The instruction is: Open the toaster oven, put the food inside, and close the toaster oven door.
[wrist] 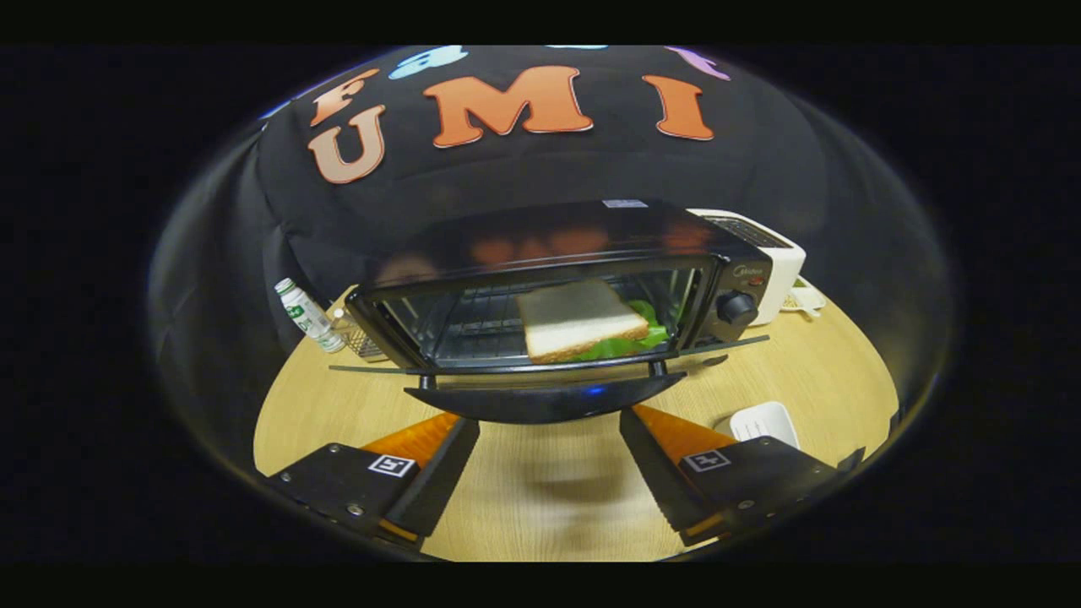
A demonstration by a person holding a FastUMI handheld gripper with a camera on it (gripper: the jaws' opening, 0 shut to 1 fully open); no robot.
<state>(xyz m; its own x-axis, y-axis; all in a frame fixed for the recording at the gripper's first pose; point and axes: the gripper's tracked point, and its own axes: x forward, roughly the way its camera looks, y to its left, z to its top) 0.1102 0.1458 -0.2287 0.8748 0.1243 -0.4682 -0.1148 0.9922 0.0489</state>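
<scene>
A black toaster oven [549, 245] stands on the wooden table [540, 498] with its glass door [549, 365] dropped flat open toward me. The door's curved handle [545, 401] sits just ahead of my fingertips. On the oven's rack lies a sandwich [578, 319], white bread on top with green lettuce showing at its right side. My gripper [547, 439] is open, its two fingers spread wide just below and before the handle, with nothing between them. The oven's knob [736, 307] is on its right panel.
A small white bottle [308, 317] lies tilted at the oven's left, beside a small mesh basket [359, 336]. A white toaster [773, 257] stands behind the oven's right side. A white dish [764, 422] rests on the table beside my right finger.
</scene>
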